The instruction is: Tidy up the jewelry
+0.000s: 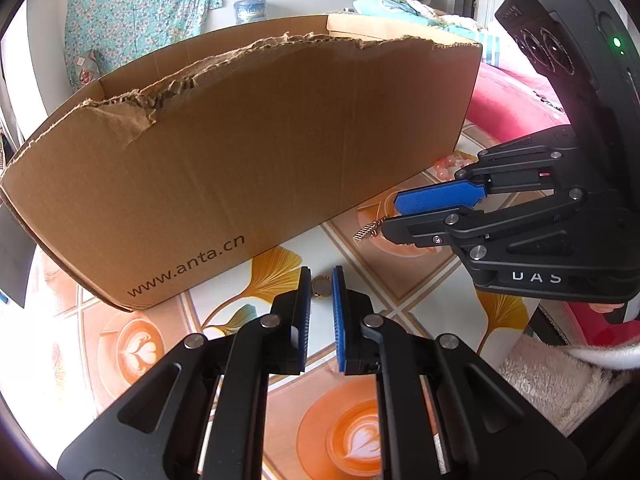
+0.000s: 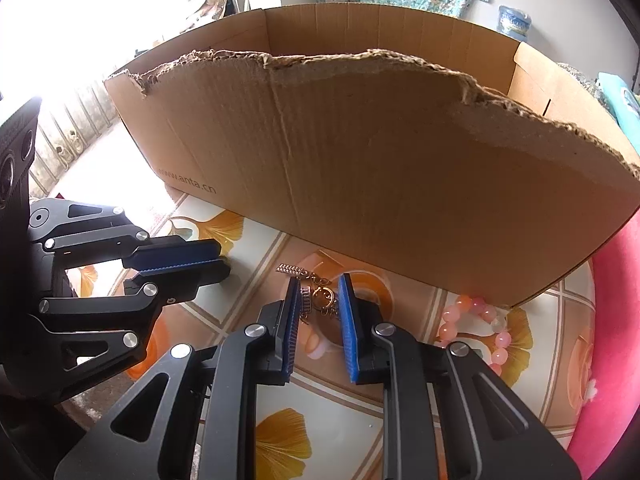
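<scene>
Right wrist: gold chain (image 2: 320,296) lies between parted jaws

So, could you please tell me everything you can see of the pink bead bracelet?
The pink bead bracelet is a closed loop of round, glossy, translucent beads, mostly pink with a few paler, nearly clear ones. It lies flat on the patterned tablecloth, just in front of the cardboard box near its right corner. Whether it touches the box cannot be told. Neither gripper touches it.
</scene>
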